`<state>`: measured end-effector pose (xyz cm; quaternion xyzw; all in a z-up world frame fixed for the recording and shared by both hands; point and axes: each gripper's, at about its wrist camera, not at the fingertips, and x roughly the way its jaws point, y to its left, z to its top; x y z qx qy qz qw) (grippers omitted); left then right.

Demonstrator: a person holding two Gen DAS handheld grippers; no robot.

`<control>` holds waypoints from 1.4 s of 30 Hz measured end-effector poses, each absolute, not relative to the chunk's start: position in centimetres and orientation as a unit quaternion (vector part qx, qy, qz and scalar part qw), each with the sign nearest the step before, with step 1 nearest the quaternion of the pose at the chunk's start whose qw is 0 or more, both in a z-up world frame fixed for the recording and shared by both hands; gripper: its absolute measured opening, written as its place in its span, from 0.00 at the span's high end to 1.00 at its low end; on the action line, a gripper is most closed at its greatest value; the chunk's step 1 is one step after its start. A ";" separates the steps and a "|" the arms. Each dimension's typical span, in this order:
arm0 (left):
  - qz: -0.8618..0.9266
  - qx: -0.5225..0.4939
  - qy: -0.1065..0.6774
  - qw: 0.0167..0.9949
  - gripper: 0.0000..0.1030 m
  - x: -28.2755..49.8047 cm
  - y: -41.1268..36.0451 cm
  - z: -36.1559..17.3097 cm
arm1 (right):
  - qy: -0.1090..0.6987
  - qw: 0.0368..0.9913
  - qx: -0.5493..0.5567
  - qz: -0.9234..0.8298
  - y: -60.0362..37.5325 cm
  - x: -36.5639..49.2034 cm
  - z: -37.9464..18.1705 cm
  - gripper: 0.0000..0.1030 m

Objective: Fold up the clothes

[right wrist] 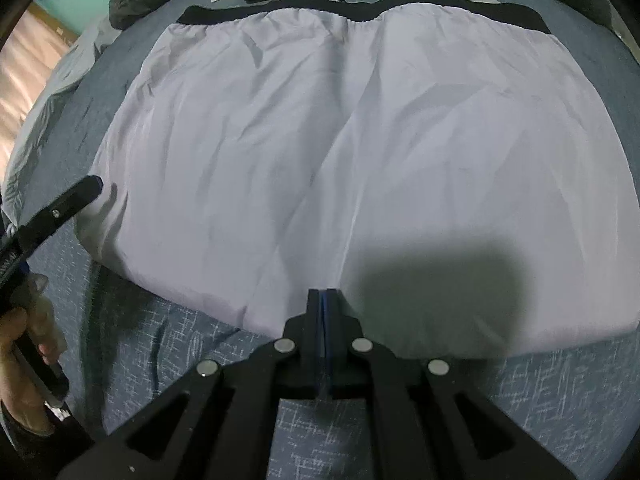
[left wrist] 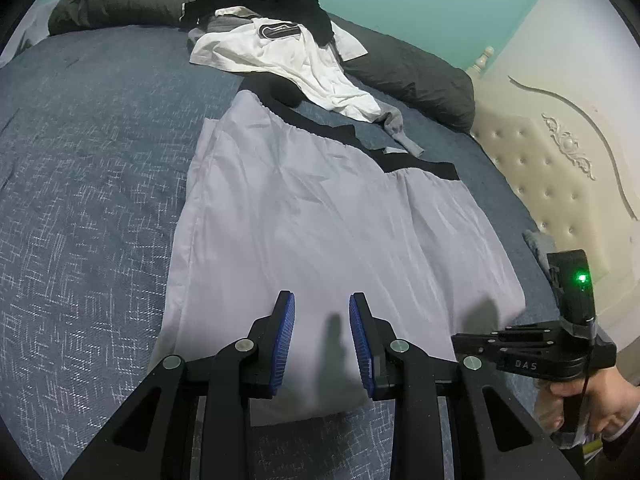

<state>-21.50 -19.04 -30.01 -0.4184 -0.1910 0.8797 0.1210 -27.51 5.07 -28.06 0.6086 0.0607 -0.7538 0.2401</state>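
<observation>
On the left lies the bed cover (left wrist: 88,184), a blue-grey woven cloth with a fine pattern of short white crossing lines, rough in look. In the middle of it the pale grey shorts (left wrist: 320,232) are spread flat, thin and smooth with soft creases, the black elastic waistband (left wrist: 416,164) at the far edge and the hem towards the camera. The left gripper (left wrist: 322,340) hangs over the near hem of the shorts with its jaws partly apart; its ribbed blue pads (left wrist: 285,340) hold nothing and the cloth shows plainly between them. Beyond the waistband a heap of other clothes lies: a crumpled white shirt (left wrist: 288,60) with a dark printed patch, black garments (left wrist: 276,0) on top of it, and a grey sleeve or leg, I cannot tell which, coming out beside it. To the right, a dark grey pillow (left wrist: 416,80) and then the cream tufted headboard (left wrist: 552,184) with carved ornament. In the right wrist view the right gripper (right wrist: 324,300) stands at the near hem of the shorts with its jaws fully together; no cloth appears to be caught between them, though its own shadow darkens that place.
</observation>
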 end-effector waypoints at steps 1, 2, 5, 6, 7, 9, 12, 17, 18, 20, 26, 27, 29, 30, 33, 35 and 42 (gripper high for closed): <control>0.880 -0.418 -0.192 0.121 0.70 -21.5 -19.2 -30.0 | 0.061 0.241 0.608 -0.754 5.1 -27.3 -28.0 0.98; 0.880 -0.418 -0.193 0.120 0.70 -21.6 -19.3 -30.0 | 0.061 0.241 0.607 -0.755 5.2 -27.2 -28.0 0.98; 0.879 -0.418 -0.193 0.118 0.70 -21.6 -19.6 -30.1 | 0.066 0.240 0.609 -0.753 5.0 -27.4 -28.8 0.98; 0.879 -0.419 -0.194 0.117 0.70 -21.6 -19.7 -30.2 | 0.064 0.238 0.610 -0.753 5.0 -27.4 -28.8 0.98; 0.879 -0.419 -0.195 0.117 0.70 -21.6 -19.8 -30.2 | 0.059 0.237 0.611 -0.753 5.0 -27.5 -28.6 0.98; 0.879 -0.419 -0.196 0.117 0.70 -21.5 -19.9 -30.2 | 0.056 0.239 0.608 -0.755 5.0 -27.3 -27.9 0.98; 0.879 -0.419 -0.196 0.115 0.70 -21.6 -20.2 -30.2 | 0.063 0.244 0.603 -0.757 5.0 -26.6 -27.4 0.98; 0.880 -0.418 -0.196 0.114 0.70 -21.5 -20.6 -30.1 | 0.050 0.234 0.620 -0.747 5.3 -26.8 -29.5 0.99; 0.880 -0.417 -0.196 0.112 0.70 -21.4 -20.8 -30.0 | 0.051 0.234 0.620 -0.747 5.2 -26.7 -29.5 0.99; 0.881 -0.416 -0.199 0.107 0.70 -21.5 -21.3 -30.0 | 0.060 0.242 0.622 -0.743 5.1 -26.0 -29.4 0.99; 0.887 -0.408 -0.200 0.085 0.65 -21.0 -22.7 -29.3 | 0.028 0.249 0.605 -0.756 7.7 -25.0 -27.4 0.98; 0.888 -0.408 -0.199 0.080 0.59 -20.7 -23.0 -29.3 | 0.014 0.251 0.599 -0.760 8.4 -24.9 -27.0 0.98; 0.887 -0.410 -0.201 0.068 0.57 -20.0 -23.7 -29.3 | -0.017 0.260 0.588 -0.766 10.0 -24.7 -26.3 0.98; 0.886 -0.411 -0.205 0.063 0.57 -19.6 -24.1 -29.4 | -0.028 0.263 0.583 -0.768 10.6 -24.6 -26.0 0.98; 0.873 -0.415 -0.251 0.056 0.56 -18.5 -25.5 -30.1 | -0.055 0.274 0.565 -0.777 11.5 -23.6 -26.4 0.98; 0.856 -0.421 -0.296 0.056 0.56 -17.7 -26.3 -31.1 | -0.072 0.278 0.553 -0.782 11.9 -23.1 -26.4 0.98; 0.834 -0.443 -0.326 0.039 0.54 -15.8 -25.8 -33.0 | -0.108 0.300 0.533 -0.784 15.8 -21.9 -26.6 0.98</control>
